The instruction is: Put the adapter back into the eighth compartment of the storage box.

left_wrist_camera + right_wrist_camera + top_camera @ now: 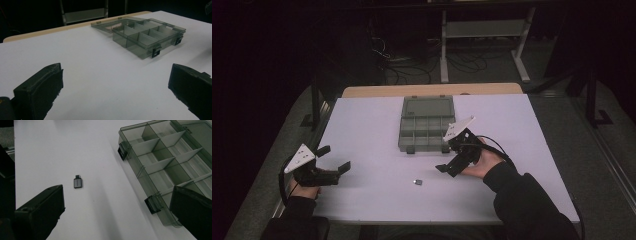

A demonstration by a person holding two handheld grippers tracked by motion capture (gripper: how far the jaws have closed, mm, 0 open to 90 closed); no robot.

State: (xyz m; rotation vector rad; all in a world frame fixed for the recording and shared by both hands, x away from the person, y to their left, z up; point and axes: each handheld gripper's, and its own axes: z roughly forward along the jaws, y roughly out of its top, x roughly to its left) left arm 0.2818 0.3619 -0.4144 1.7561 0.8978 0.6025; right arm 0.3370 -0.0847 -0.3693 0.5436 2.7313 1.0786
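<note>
The little grey plug left of the right tongs is way too small in the high view to make out. In the right gripper view the right jaw covers the near corner of the box, and the lid runs off the top edge. The room beyond the worktop is too dark to read. Person's sleeves get cut off at the bottom.

Both forearms wear dark, long sleeves; the right sleeve is loose and creased; each hand grips a black two-jaw tool; the left gripper and right gripper each carry a pale three-cornered plate and trail a black cable; the jaws are blocky, matte black.
</note>
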